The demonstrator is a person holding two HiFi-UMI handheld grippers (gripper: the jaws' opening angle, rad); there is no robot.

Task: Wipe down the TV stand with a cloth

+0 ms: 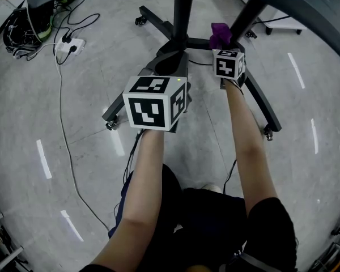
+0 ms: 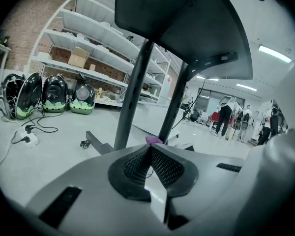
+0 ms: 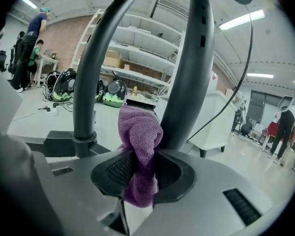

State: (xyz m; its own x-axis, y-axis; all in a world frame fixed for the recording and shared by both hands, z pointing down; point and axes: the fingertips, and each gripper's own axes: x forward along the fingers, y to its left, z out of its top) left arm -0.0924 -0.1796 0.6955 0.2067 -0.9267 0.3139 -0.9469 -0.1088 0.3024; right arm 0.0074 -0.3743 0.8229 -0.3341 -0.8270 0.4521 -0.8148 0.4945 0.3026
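Right gripper [image 3: 140,167] has its jaws clamped on the purple cloth [image 3: 140,136]. The cloth is pinched at its middle, one wad bulging past the tips and a tail hanging below the jaws. Just beyond that wad rises one dark pole [image 3: 196,82] of the TV stand [image 1: 183,16], with the second pole [image 3: 86,82] off to the left of the jaws. Whether cloth and pole touch, I can't tell.

Left gripper [image 2: 150,154] has its jaws pressed together with nothing between them. The cloth peeks out just past its tips.

Now the risks. That pinch is narrow, so a hard drag along the pole could, I judge, pull the cloth free. The wad is small too, and if the angle is off, bare jaw rather than fabric rubs the stand. The base sits on casters [image 1: 109,124], so a firm push could roll it, and the empty left gripper isn't bracing anything. A cable [image 1: 61,112] trails across the floor, well left of both grippers, and a rolling leg could snag it.

The count:
- two grippers
- one cloth
- one stand
- two poles
- at least three casters in view
- one power strip [image 1: 69,45]
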